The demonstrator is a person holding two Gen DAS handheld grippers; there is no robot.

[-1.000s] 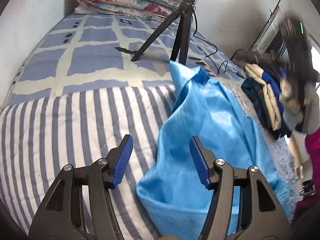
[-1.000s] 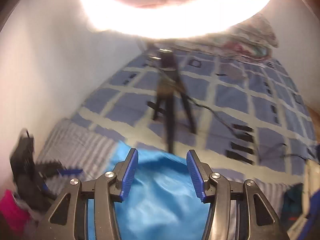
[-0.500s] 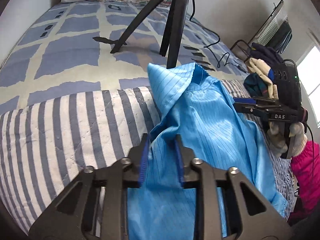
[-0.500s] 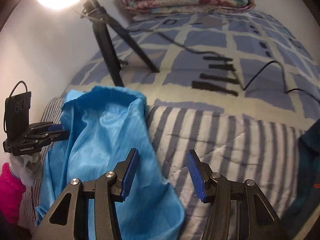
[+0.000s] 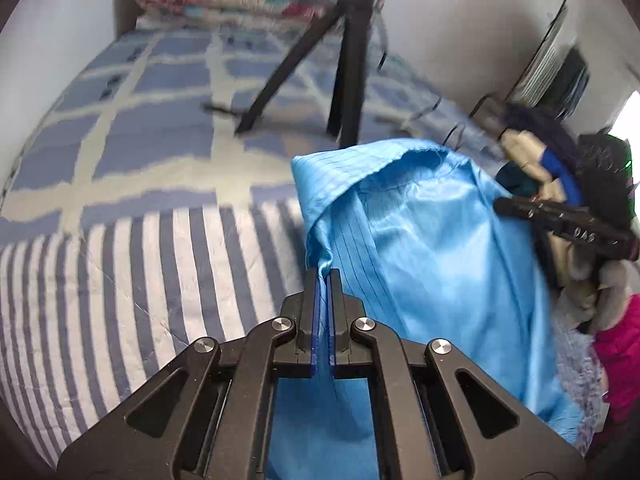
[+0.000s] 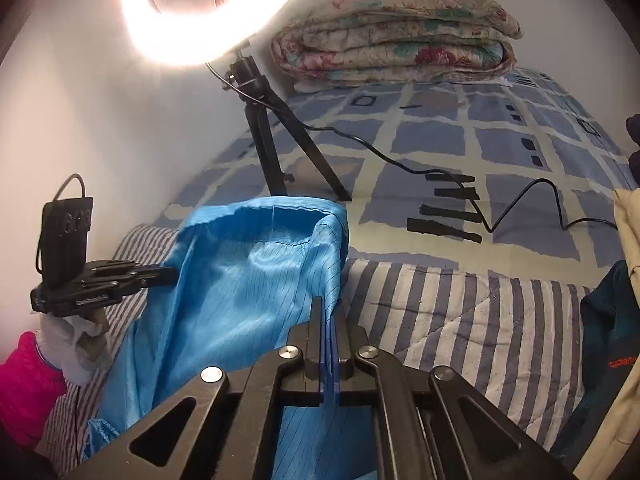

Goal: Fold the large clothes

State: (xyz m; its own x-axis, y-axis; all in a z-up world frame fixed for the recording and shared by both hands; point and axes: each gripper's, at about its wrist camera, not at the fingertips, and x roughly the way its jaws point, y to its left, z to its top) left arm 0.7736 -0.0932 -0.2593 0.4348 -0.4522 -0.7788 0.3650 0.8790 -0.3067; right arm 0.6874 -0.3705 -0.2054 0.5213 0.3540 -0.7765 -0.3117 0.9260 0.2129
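Note:
A light blue garment point(image 5: 420, 240) with fine dark stripes hangs bunched over the striped blanket point(image 5: 140, 280), held up between both grippers. In the left wrist view my left gripper point(image 5: 324, 274) is shut on a fold at the garment's left edge, and the cloth runs down between its blue pads. My right gripper point(image 5: 500, 203) meets the cloth from the right. In the right wrist view my right gripper point(image 6: 329, 304) is shut on the garment's point(image 6: 248, 280) right edge. Across from it, my left gripper point(image 6: 172, 273) presses into the far side.
A black tripod point(image 6: 272, 152) with a ring light point(image 6: 200, 20) stands on the checked bedsheet point(image 6: 500, 152) just behind the garment, its cable point(image 6: 400, 160) trailing right. A folded floral quilt point(image 6: 396, 40) lies at the bed's head. Piled clothes point(image 6: 612, 340) sit at the right. A pink sleeve point(image 6: 28, 384) shows at left.
Both grippers were open a second ago. The left closed on the garment's edge first; the right swung down beside the cloth, then closed on the opposite edge. The garment is now lifted between them.

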